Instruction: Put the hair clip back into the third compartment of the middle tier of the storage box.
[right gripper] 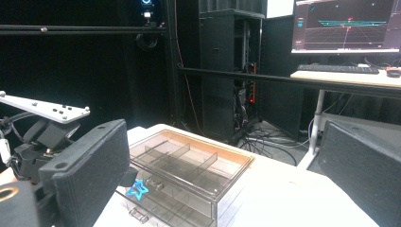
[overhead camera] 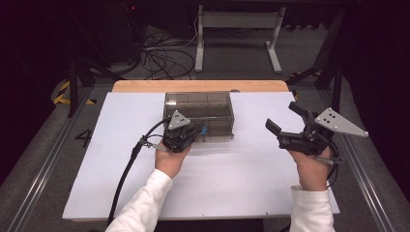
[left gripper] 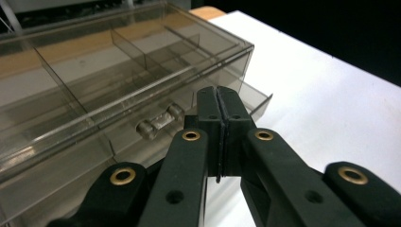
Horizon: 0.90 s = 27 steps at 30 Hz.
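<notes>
Your left gripper (overhead camera: 193,131) sits at the near face of the clear organiser box (overhead camera: 198,104), which stands toward the far middle of the white worktop (overhead camera: 121,159). In the left gripper view its jaws are pressed flat together with nothing between them, tips just beside the small clear handle (left gripper: 160,123) of a drawer (left gripper: 142,142) that stands pulled out a little from the box front. A small blue star (right gripper: 137,189) rests at the front of the box, close to that gripper; whether it lies in the drawer or on its edge you cannot tell from here.

The step in hand looks like working the drawer, opening it or getting at what it holds. Next you would need to part the left jaws and set them around the handle, then pull straight toward you, keeping the box from sliding.

Your right gripper (overhead camera: 285,126) hovers well to the right of the box, above the worktop, jaws spread wide and empty, free to steady the box
</notes>
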Each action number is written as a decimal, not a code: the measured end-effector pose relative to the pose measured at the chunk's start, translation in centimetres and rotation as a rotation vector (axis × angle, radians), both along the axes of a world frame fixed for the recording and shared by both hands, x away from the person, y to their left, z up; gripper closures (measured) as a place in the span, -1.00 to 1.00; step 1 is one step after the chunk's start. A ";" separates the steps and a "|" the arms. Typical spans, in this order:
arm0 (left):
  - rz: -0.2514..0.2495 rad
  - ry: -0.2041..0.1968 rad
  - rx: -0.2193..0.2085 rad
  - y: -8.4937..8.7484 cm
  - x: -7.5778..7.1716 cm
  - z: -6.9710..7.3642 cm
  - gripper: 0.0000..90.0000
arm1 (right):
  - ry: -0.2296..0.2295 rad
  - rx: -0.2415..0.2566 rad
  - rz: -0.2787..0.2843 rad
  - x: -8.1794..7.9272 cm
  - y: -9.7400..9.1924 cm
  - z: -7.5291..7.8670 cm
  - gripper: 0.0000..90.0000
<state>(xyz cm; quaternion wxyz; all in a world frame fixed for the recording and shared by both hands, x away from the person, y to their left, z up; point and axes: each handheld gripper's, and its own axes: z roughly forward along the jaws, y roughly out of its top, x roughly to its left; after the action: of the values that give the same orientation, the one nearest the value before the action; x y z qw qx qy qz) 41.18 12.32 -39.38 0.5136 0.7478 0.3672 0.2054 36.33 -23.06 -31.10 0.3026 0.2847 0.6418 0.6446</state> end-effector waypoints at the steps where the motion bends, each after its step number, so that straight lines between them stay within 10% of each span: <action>1: 0.002 -0.007 -0.003 -0.1 0.1 0.0 0.98 | -0.001 0.002 0.000 0.0 0.0 0.0 -0.92; 27: -0.007 -0.109 -0.044 -3.0 1.0 -1.5 0.98 | -0.005 0.021 -0.003 -0.1 -0.5 0.1 -0.92</action>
<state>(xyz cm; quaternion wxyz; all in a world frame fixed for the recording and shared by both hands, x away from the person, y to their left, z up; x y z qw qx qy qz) 42.13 9.33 -40.83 0.5498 0.7255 0.3403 0.2357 36.21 -23.55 -30.98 0.3022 0.2873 0.6339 0.6514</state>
